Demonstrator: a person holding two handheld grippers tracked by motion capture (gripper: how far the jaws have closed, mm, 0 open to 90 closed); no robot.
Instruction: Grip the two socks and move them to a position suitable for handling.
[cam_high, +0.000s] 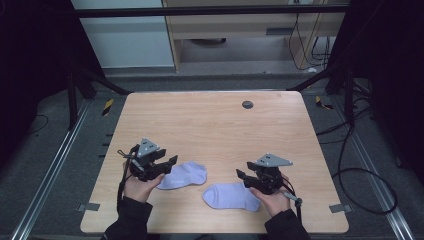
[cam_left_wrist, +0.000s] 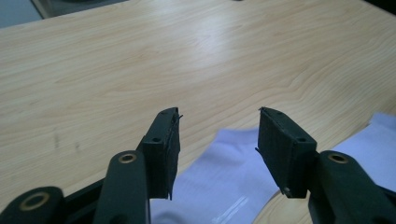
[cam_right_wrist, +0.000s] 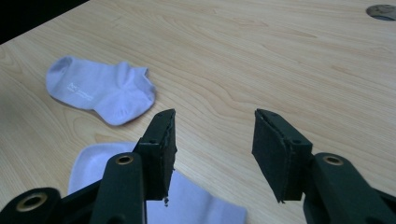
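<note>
Lying side by side near the table's (cam_high: 210, 120) front edge, both long axes crosswise, the left sock (cam_high: 184, 175) sits beside the released left gripper (cam_high: 167, 164), the right sock (cam_high: 231, 196) beside the released right gripper (cam_high: 243, 176).

Black sleeves (cam_high: 131, 217) — black tools (grey three-cornered plates (cam_high: 148, 146)).

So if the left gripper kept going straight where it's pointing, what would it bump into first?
Probably nothing soon. The left gripper has open, empty jaws above the near sock, aimed over it at bare table. If it's tilted down, it would likely meet the wood; depth is hard to judge.
</note>
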